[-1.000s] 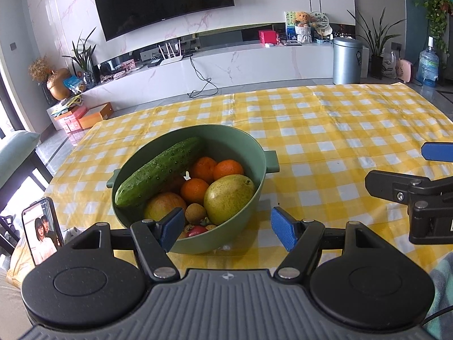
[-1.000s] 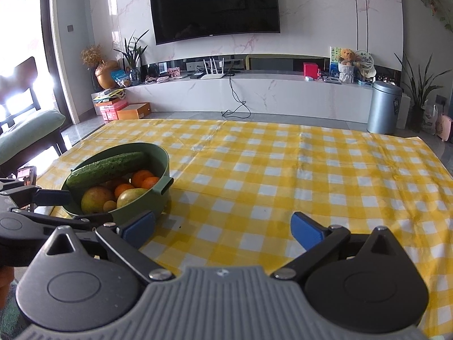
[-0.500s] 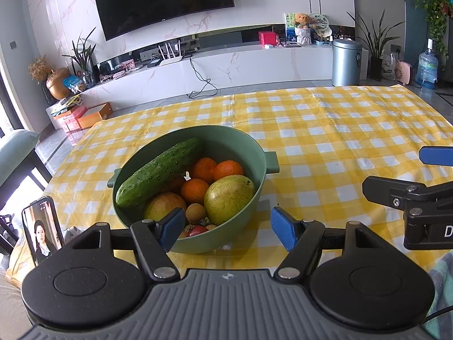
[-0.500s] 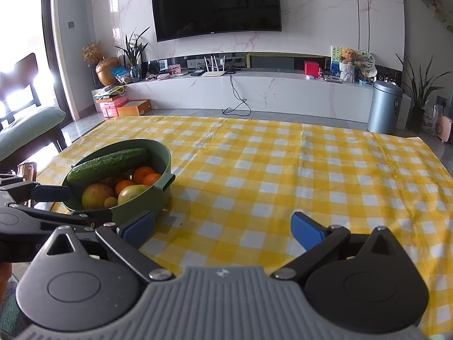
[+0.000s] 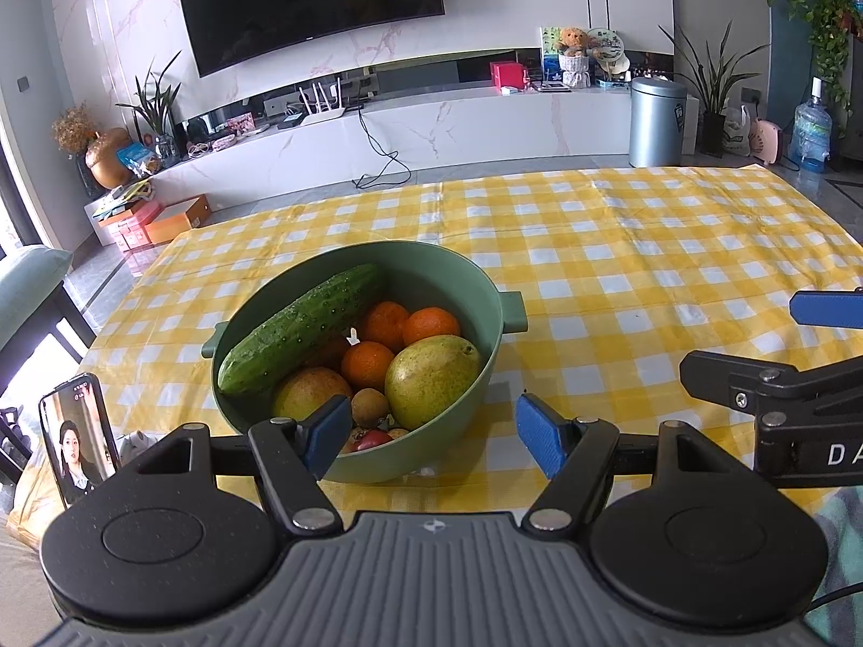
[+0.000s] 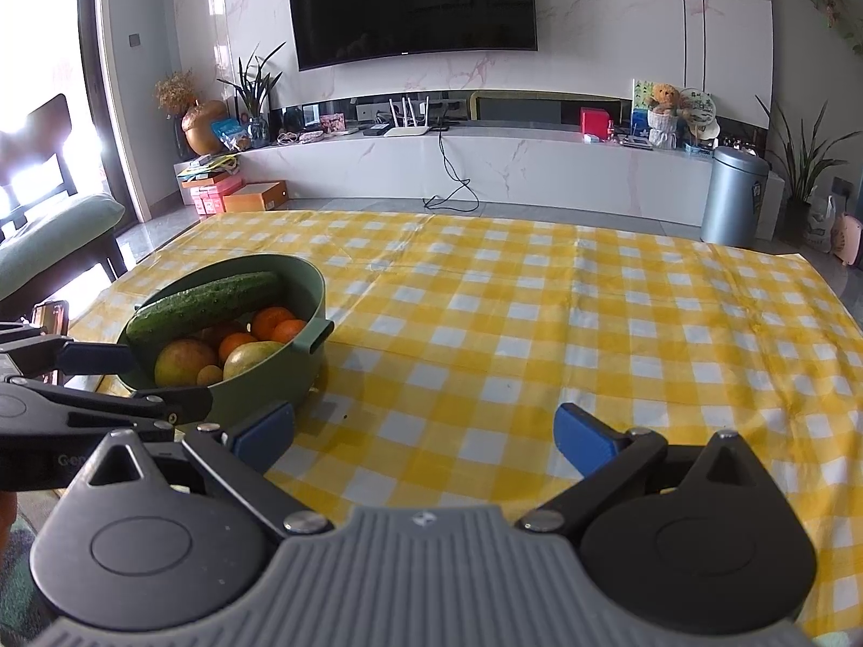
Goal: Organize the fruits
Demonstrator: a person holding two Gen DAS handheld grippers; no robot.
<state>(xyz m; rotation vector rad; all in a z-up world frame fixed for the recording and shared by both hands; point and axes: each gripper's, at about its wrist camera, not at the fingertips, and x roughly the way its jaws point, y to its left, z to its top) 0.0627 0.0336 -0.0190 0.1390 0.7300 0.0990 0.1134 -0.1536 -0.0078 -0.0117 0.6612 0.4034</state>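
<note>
A green bowl (image 5: 485, 291) stands on the yellow checked tablecloth (image 5: 620, 248). In it lie a cucumber (image 5: 302, 329), three oranges (image 5: 367, 364), a large green-yellow mango (image 5: 431, 380), a reddish-yellow fruit (image 5: 307, 391), a small brown kiwi (image 5: 369, 407) and small red fruits (image 5: 372, 439). My left gripper (image 5: 431, 431) is open and empty, just in front of the bowl's near rim. My right gripper (image 6: 423, 436) is open and empty over the bare cloth, right of the bowl (image 6: 302, 356); its fingers (image 5: 766, 383) show at the right in the left wrist view.
A phone (image 5: 78, 436) with a video playing stands at the table's left front corner. Beyond the table's far edge are a white TV bench (image 5: 431, 129), a metal bin (image 5: 655, 121) and plants. A chair (image 6: 48, 237) stands left of the table.
Both grippers have risen and eased slightly forward; the bowl sits a little lower in the left wrist view. Both stay open and empty. The fruits have not moved.
</note>
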